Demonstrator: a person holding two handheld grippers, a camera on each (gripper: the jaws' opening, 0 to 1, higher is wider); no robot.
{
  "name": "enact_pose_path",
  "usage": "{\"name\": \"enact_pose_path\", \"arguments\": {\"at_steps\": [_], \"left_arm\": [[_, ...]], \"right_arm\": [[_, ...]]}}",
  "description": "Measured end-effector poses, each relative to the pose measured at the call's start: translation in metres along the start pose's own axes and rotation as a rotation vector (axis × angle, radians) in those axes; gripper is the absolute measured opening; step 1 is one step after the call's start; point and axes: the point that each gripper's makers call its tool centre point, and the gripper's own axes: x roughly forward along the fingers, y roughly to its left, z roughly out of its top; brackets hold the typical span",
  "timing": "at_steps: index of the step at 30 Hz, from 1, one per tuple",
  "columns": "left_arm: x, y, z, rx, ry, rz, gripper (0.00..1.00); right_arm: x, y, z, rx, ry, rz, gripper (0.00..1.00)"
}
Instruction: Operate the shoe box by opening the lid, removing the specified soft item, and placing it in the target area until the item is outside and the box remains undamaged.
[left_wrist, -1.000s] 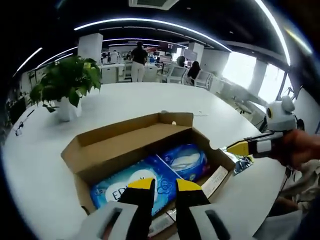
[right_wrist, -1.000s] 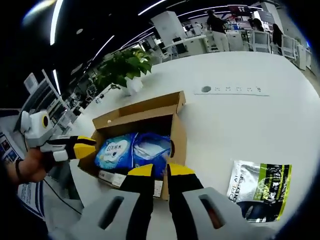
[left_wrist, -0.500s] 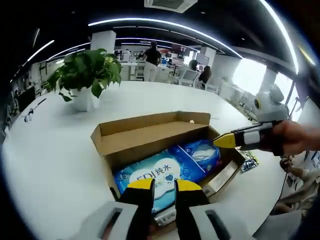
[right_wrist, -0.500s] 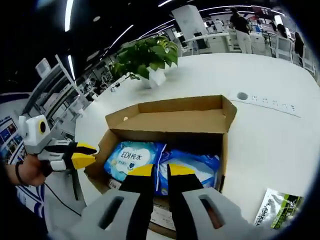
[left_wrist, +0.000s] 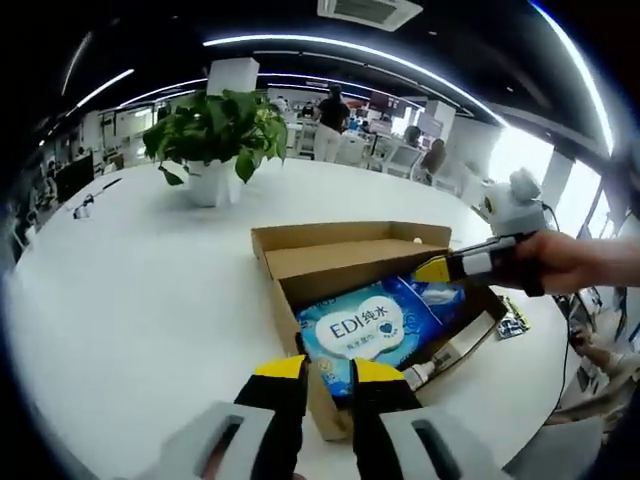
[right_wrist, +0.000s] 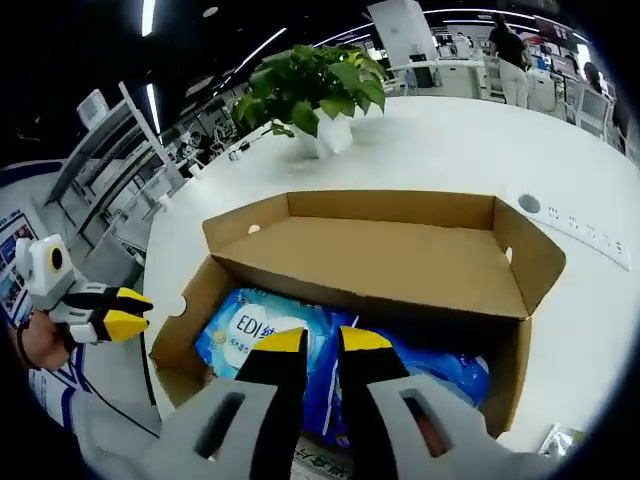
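- The left gripper (left_wrist: 325, 368) is reaching forward in the left gripper view with its yellow-tipped jaws nearly together, a narrow gap between them and nothing held.
- Just ahead of those tips, the shoe box (left_wrist: 300, 243) is sitting on the white table (left_wrist: 130, 290) with its lid folded open and back, away from the claw; the near cardboard corner is lying right at the tips, though contact cannot be told.
- Inside the box, just beyond the left claw's tips, a blue soft pack (left_wrist: 358, 328) printed "EDI" is lying flat, with a second blue pack (left_wrist: 432, 296) beside it to the right.
- The right gripper (left_wrist: 436, 270), held by a hand (left_wrist: 565, 262), is entering from the right and poising its yellow tip over the second pack; whether it is touching cannot be told.
- In the right gripper view, the right gripper (right_wrist: 322, 340) is hanging over the open box (right_wrist: 390, 250), jaws close together with a slim gap, gripping nothing, and the blue soft pack (right_wrist: 255, 325) is lying directly beneath and left of its tips.
- The left gripper (right_wrist: 112, 311) is appearing far to the left of that claw, outside the box's left wall.
- A potted plant (left_wrist: 215, 130) is standing well beyond the box, up and left of the left claw.
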Motion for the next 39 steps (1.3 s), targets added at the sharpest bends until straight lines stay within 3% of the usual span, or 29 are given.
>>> {"name": "enact_pose_path", "arguments": {"at_steps": [4, 17, 32, 39], "left_arm": [[-0.005, 0.008, -0.001, -0.013, -0.004, 0.013, 0.16], [-0.005, 0.015, -0.001, -0.024, -0.007, 0.018, 0.16], [-0.006, 0.009, -0.001, -0.031, -0.011, 0.005, 0.16], [-0.007, 0.012, -0.002, -0.037, -0.012, 0.002, 0.16]], "right_arm": [[0.0, 0.004, -0.008, 0.001, 0.024, -0.007, 0.11], [0.024, -0.028, -0.002, 0.016, 0.03, -0.042, 0.1], [0.034, -0.02, -0.02, 0.012, 0.073, -0.044, 0.12], [0.033, -0.021, -0.02, 0.031, 0.067, -0.076, 0.05]]}}
